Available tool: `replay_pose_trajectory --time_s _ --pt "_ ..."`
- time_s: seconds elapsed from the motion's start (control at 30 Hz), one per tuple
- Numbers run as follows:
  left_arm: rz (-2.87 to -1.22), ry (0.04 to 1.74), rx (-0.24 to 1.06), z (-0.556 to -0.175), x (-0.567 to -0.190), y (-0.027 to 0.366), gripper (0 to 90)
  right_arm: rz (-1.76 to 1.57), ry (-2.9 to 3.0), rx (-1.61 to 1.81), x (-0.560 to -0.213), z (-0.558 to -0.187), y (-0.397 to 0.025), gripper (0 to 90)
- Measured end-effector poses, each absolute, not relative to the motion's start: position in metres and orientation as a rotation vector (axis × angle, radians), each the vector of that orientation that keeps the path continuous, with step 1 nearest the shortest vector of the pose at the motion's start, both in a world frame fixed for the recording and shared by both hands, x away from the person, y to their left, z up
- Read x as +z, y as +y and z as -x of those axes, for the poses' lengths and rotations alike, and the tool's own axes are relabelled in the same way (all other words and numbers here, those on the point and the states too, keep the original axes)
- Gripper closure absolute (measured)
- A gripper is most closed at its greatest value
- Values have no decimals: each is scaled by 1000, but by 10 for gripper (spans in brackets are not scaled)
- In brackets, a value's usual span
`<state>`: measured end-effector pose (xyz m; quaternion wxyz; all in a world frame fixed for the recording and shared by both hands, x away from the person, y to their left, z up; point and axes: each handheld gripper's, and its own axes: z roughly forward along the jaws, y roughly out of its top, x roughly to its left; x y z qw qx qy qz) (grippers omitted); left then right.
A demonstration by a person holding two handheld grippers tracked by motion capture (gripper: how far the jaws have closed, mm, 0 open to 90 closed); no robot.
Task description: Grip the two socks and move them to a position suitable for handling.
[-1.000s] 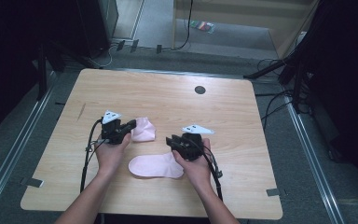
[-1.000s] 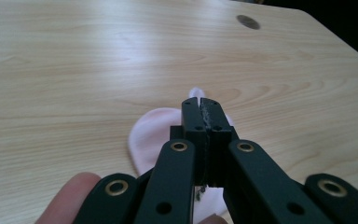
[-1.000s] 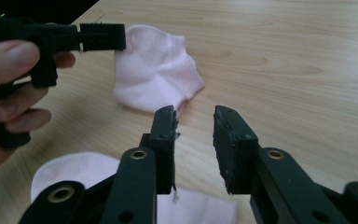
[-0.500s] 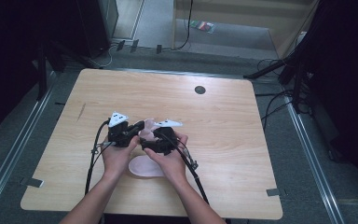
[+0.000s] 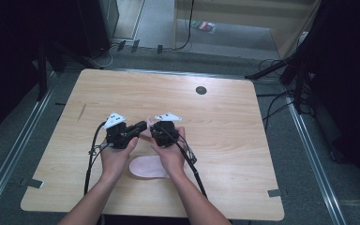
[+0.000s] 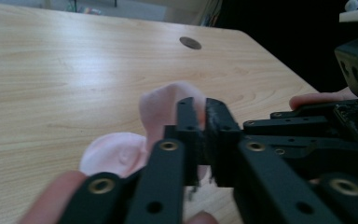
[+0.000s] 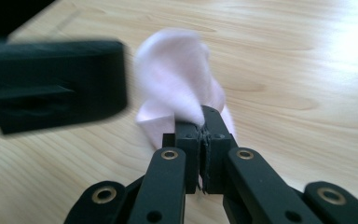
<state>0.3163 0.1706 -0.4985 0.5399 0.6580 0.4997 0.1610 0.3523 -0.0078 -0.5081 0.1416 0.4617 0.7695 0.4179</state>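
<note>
Two hand-held grippers (image 5: 145, 131) seemingly pinching pink sock (image 7: 177, 74)

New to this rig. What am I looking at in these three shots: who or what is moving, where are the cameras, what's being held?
No robot here: a person holds a two-jaw tool in each hand. The high view looks down on a wooden table, with the left gripper and right gripper meeting near its middle. The other two cameras ride on the grippers and look along their black jaws. Both sets of jaws are pinched on a pink sock, lifted and bunched. A second pink sock lies flat by the person's wrists. A small dark round spot sits farther back on the table.
</note>
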Motion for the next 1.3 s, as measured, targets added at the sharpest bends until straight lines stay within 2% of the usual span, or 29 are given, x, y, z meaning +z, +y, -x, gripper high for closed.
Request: replay_pose_trajectory --time_s 0.17,0.33,0.37,0.43,0.5,0.6,0.87,0.93,1.07,1.13,1.2,1.3 --pt "-1570 1336 362 -332 -512 187 665 -1220 2251 1267 -511 -358 -36 889" --pt "-1620 1366 416 -347 -532 184 599 -1001 2321 1290 -517 -356 -55 882" --pt "-1670 1374 402 -352 -535 181 590 -981 2324 1299 -519 -356 -59 876" --pt "-1725 1356 385 -355 -539 176 555 -990 2307 1314 -524 -356 -67 828" --pt "-1751 1337 385 -356 -538 170 545 -1019 2292 1312 -526 -354 -73 671" --pt "-1746 1317 386 -355 -536 167 547 -1075 2281 1262 -528 -349 -86 573" --pt "-1790 1268 393 -356 -540 160 568 -1407 2124 1147 -522 -341 -137 559" --pt "-1813 1249 416 -355 -541 154 566 -1470 2054 1168 -516 -339 -143 585" --pt "-1855 1246 401 -362 -543 148 566 -1293 2158 1271 -501 -327 -111 670" --pt "-1864 1241 393 -366 -541 145 572 -1219 2247 1300 -498 -323 -88 673" --pt "-1868 1228 388 -370 -540 142 582 -1149 2302 1289 -499 -321 -66 645" --pt "-1907 1210 363 -376 -543 139 610 -1121 2326 1189 -511 -326 -45 558"
